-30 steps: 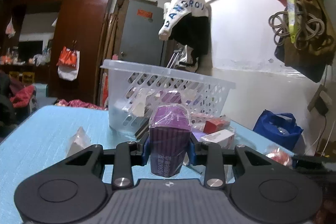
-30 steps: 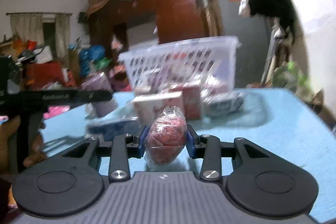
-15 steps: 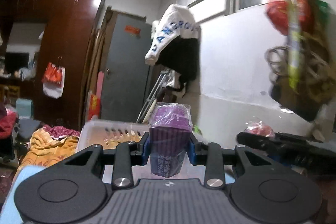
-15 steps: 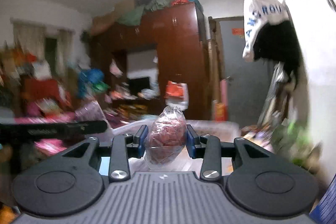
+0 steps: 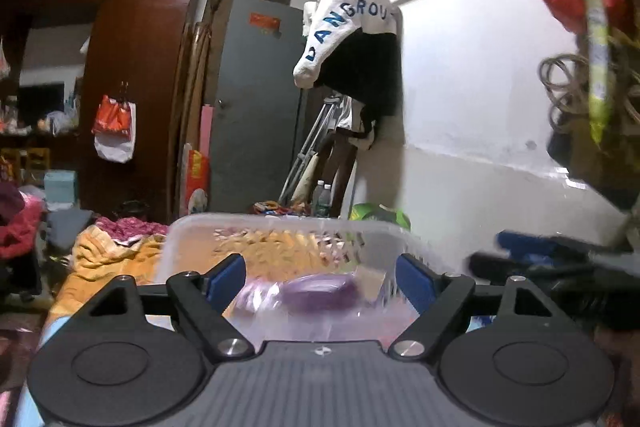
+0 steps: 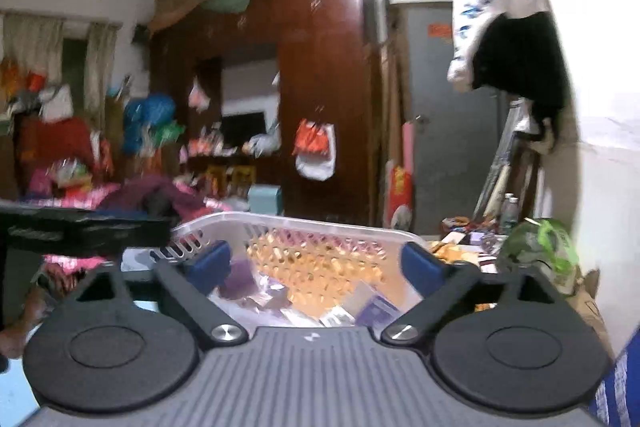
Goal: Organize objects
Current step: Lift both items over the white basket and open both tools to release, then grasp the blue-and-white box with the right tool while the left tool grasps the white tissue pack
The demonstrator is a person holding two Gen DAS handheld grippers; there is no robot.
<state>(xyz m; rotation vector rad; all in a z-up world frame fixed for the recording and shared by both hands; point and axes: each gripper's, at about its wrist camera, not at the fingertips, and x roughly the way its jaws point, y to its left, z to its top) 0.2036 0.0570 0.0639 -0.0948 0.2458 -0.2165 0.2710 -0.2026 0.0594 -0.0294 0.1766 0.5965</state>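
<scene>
A clear plastic basket (image 5: 280, 227) sits just ahead of and below both grippers; it also shows in the right wrist view (image 6: 304, 227). My left gripper (image 5: 320, 277) is open above it, and the purple wrapped box (image 5: 320, 293) lies blurred inside the basket below the fingers. My right gripper (image 6: 316, 265) is open and empty over the same basket, which holds several small packets (image 6: 360, 307). The red bagged item is not visible. The left gripper's body (image 6: 80, 233) shows at the left of the right wrist view.
A dark wooden wardrobe (image 5: 132, 67) and a grey door (image 5: 256, 107) stand behind. Clothes hang on the white wall (image 5: 352, 39). Bags hang at the far right (image 5: 592, 67). Piled clothing (image 5: 108, 251) lies beyond the basket. A green bag (image 6: 540, 251) sits to the right.
Both grippers rose from the table to above the basket and opened. The purple box dropped from the left gripper into the basket; the red bagged item left the right gripper.
</scene>
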